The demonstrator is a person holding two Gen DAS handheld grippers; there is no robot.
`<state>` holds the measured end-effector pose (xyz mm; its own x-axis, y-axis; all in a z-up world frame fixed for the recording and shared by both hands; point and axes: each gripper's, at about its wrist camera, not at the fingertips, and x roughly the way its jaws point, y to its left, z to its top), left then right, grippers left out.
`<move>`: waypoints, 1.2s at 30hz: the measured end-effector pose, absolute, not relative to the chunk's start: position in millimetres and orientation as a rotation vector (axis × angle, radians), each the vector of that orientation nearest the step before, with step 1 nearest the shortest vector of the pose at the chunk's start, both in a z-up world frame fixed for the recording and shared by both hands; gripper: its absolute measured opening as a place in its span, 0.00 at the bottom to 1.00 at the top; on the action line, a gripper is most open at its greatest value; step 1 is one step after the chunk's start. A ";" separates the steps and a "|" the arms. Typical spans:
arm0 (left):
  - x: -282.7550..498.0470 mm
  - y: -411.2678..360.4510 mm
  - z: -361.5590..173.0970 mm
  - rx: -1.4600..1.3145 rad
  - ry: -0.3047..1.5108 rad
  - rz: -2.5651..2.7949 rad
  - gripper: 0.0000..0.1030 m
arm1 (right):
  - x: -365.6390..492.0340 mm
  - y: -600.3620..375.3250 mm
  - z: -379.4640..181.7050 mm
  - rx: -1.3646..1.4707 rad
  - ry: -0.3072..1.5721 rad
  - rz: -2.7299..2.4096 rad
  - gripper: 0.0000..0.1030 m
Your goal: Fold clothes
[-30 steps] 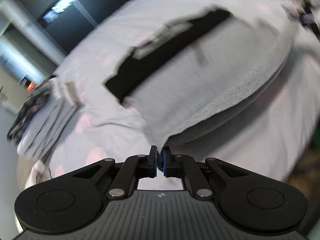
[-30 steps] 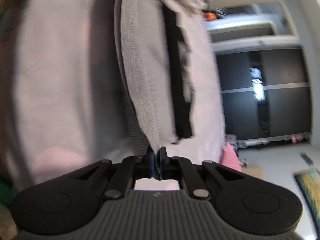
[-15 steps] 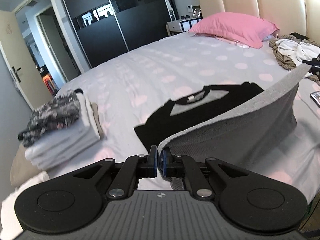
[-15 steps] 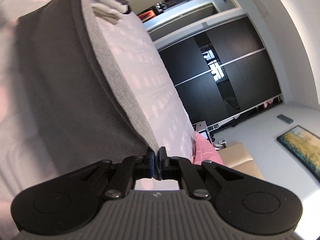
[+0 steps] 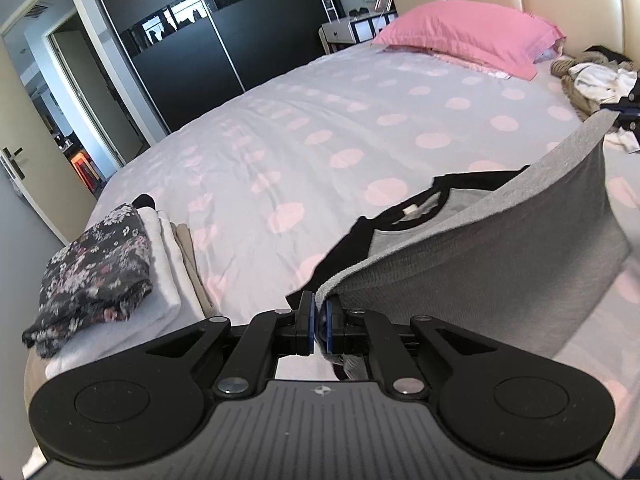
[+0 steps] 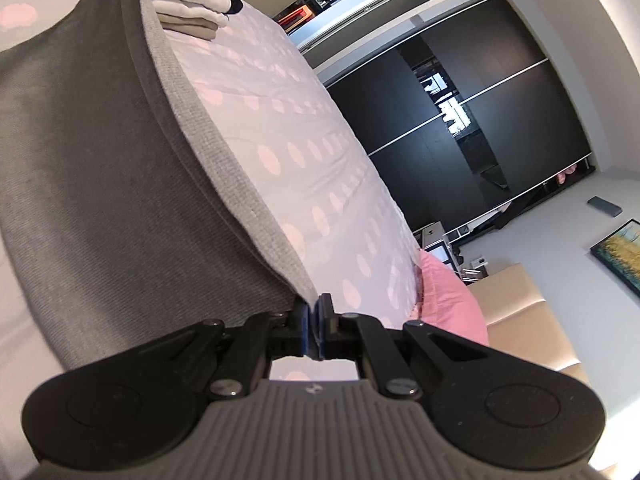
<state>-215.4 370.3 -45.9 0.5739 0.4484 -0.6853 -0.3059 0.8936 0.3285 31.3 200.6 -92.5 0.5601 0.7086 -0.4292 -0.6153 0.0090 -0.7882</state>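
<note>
A grey shirt (image 5: 500,264) with black sleeves and collar lies on the bed, its bottom hem lifted off the bedspread. My left gripper (image 5: 319,322) is shut on one corner of that hem. The hem runs up to the right, where the right gripper (image 5: 624,114) pinches the other corner at the view's edge. In the right wrist view my right gripper (image 6: 314,330) is shut on the grey shirt (image 6: 100,184), which hangs as a raised sheet to the left. The black collar (image 5: 404,204) and a sleeve rest on the bed beyond the lifted part.
A stack of folded clothes (image 5: 108,268) topped by a dark floral piece sits near the bed's left corner. A pink pillow (image 5: 468,36) and a heap of loose clothes (image 5: 588,76) lie by the headboard. The dotted bedspread (image 5: 312,136) stretches between them.
Both grippers have risen and moved over the bed, lifting the shirt's hem toward the collar. The right gripper has rolled. More of the black collar is now hidden behind the raised hem.
</note>
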 end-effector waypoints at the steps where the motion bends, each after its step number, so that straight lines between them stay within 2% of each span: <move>1: -209.3 375.2 -48.2 0.182 0.859 0.445 0.03 | 35.6 208.4 -94.4 -1.169 -0.094 1.037 0.05; 11: -137.9 434.5 -96.1 0.175 0.941 0.414 0.03 | 98.3 299.4 -135.7 -1.183 0.038 1.086 0.05; 18: -106.4 474.2 -151.4 0.077 1.022 0.382 0.04 | 134.6 336.0 -185.8 -1.148 0.229 1.153 0.06; 24: -102.6 494.9 -175.0 -0.008 1.000 0.399 0.15 | 155.7 351.5 -199.5 -1.049 0.367 1.173 0.09; 25: -102.3 497.1 -177.3 -0.014 0.993 0.410 0.19 | 158.7 353.3 -200.8 -1.030 0.389 1.175 0.11; 29: -107.0 504.9 -174.5 -0.054 0.938 0.460 0.29 | 168.0 352.8 -196.3 -0.882 0.477 1.121 0.30; 32: -110.5 509.9 -164.4 -0.079 0.904 0.526 0.35 | 187.9 348.2 -188.5 -0.746 0.575 1.059 0.31; 36: -123.7 506.7 -147.6 -0.096 0.888 0.555 0.37 | 195.5 336.9 -176.3 -0.674 0.627 1.020 0.31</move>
